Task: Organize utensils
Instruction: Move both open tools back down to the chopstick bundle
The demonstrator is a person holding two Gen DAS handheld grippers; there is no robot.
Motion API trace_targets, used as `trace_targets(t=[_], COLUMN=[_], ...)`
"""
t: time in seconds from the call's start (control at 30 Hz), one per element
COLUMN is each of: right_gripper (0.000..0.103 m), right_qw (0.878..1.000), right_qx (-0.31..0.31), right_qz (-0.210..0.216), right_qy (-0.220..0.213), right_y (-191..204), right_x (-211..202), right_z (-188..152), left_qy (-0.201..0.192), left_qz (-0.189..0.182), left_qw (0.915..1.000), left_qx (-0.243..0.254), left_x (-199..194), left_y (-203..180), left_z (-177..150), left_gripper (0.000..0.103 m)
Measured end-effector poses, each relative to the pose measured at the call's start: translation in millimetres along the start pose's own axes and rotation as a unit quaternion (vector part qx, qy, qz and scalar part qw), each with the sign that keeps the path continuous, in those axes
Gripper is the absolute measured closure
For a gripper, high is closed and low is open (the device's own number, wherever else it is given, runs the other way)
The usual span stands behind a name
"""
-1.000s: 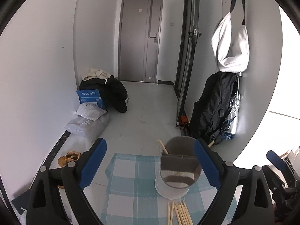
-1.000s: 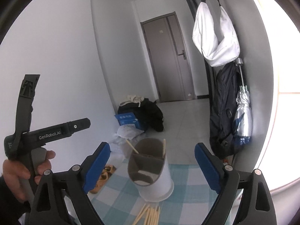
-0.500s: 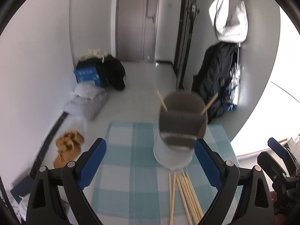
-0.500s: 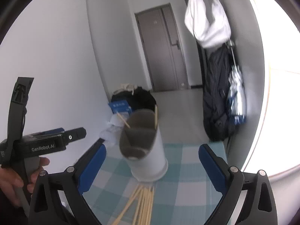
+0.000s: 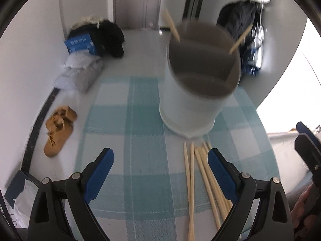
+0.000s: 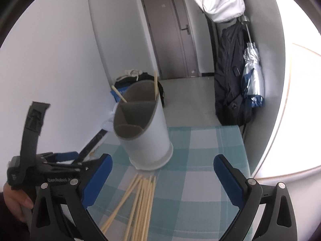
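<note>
- Underneath, a teal-and-white checked tablecloth (image 6: 202,172) covers the table; beyond lie a pale floor, a grey door (image 6: 170,34) and tan slippers (image 5: 58,130).
- "GenRobot.AI" marks the left gripper (image 6: 66,157).
- Loose chopsticks (image 5: 202,176) lie just before the white divided holder (image 6: 142,128), which has two sticks inside.
- Both left gripper and right gripper (image 6: 162,182) gape wide, empty.

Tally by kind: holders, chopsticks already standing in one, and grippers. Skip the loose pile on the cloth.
holder: 1
chopsticks standing in it: 2
grippers: 2, the left gripper and the right gripper, both open
Total: 5
</note>
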State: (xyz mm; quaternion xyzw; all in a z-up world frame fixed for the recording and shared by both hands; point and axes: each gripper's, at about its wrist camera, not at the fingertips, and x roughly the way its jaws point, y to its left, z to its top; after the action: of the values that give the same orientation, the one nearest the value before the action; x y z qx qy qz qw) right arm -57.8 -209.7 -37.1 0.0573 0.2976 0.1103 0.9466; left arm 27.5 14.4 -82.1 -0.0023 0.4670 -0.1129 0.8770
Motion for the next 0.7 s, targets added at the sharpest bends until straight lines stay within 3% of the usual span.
trace_targets(t=[0.2,0.37,0.7], right_gripper=[0.001,0.001,0.001], right_qw=[1.0,0.999,0.998], right_qx=[0.002,0.018,0.019], right_qz=[-0.013,0.009,0.008], right_qy=[0.024,0.049,0.058], right_y=[-2.7,-6.5,-10.7], right_x=[15.2,24.9,26.6], right_z=[-5.8,-7.9,-7.0], left_qy=[0.062,0.108,0.122], left_qz=[0.008,0.009,0.04], left_qw=[0.9981,0.994,0.9914], left_qx=[-0.003,-0.013,-0.02], left_x=[32.2,50.3,59.4], left_y=[-2.5,-2.8,-10.5], left_z=[-1.6,-0.8,3.1], left_gripper=[0.011,0.011,0.011])
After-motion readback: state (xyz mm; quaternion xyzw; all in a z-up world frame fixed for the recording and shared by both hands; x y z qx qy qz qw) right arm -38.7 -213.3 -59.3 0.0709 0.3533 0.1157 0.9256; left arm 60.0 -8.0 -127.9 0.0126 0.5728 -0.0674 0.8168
